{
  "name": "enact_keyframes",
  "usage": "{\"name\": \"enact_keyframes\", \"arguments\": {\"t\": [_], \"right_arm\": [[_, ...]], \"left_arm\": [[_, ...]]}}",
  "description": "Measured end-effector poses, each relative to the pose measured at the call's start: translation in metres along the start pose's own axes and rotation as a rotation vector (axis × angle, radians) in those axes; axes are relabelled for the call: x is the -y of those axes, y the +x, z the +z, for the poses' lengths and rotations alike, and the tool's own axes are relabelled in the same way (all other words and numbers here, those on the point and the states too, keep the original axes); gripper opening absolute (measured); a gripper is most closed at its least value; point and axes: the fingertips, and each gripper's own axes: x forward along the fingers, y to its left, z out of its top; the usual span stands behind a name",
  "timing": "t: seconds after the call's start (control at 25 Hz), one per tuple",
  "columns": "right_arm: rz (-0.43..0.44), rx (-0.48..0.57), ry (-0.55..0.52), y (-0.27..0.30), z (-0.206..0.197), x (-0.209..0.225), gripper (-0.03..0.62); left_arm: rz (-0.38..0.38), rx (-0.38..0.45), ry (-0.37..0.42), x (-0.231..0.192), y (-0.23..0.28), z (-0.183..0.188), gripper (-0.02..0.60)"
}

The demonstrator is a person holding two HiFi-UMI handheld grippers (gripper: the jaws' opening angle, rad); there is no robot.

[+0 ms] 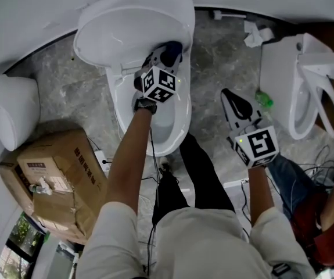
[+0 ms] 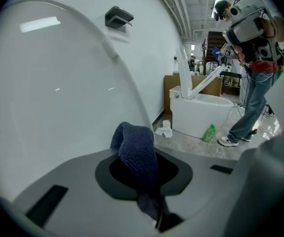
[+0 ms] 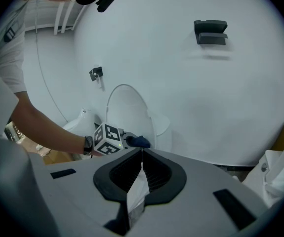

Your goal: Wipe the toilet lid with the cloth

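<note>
Left gripper (image 1: 163, 59) is up at the toilet, its jaws pinching the dark blue cloth (image 1: 171, 50) at one end. In the left gripper view the cloth stands out of the pinch as a long, folded strip. Its long axis follows the line the gripper points along, and its free end curls over toward the toilet lid (image 1: 129, 31). The lid is raised, standing open above the bowl (image 1: 155, 121). From the head view its long axis stretches away from the hinge toward the top left, with the inner face turned to the gripper. The cloth sits low on the lid near the hinge, at its right edge. Whether it is actually pressing on the surface I cannot tell. Right gripper (image 1: 229, 97) hangs off to the right of the bowl, over the grey stone floor (image 1: 210, 57), well apart from the toilet. Its jaws are pressed together with nothing between them. A cardboard box (image 1: 50, 176) lies left of the bowl, and a second toilet (image 1: 303, 92) stands to the right with a green bottle (image 1: 264, 100) near its base. A crumpled tissue (image 1: 257, 35) lies beyond.
</note>
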Motion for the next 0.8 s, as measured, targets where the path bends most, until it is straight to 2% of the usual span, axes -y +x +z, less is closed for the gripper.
{"name": "enact_keyframes", "arguments": {"t": [0.12,0.24,0.36,0.44,0.6,0.8], "right_arm": [[-0.005,-0.01,0.006,-0.002,-0.01,0.001,0.031],[0.001,-0.013,0.026,-0.004,-0.015,-0.003,0.031],[0.012,-0.008,0.05,-0.006,-0.014,-0.003,0.031],[0.011,-0.011,0.045,-0.005,-0.014,-0.002,0.031],[0.02,-0.025,0.041,0.002,-0.015,-0.002,0.031],[0.056,0.005,0.063,0.014,0.001,-0.012,0.031]], "left_arm": [[-0.063,-0.043,0.028,0.021,0.02,-0.011,0.049],[-0.071,-0.081,-0.038,0.024,0.031,-0.035,0.049],[-0.045,-0.13,-0.092,0.013,0.03,-0.067,0.048],[-0.008,-0.163,-0.148,-0.002,0.023,-0.09,0.048],[0.117,-0.189,-0.33,-0.038,-0.002,-0.134,0.048],[0.263,-0.227,-0.445,-0.082,-0.048,-0.17,0.048]]}}
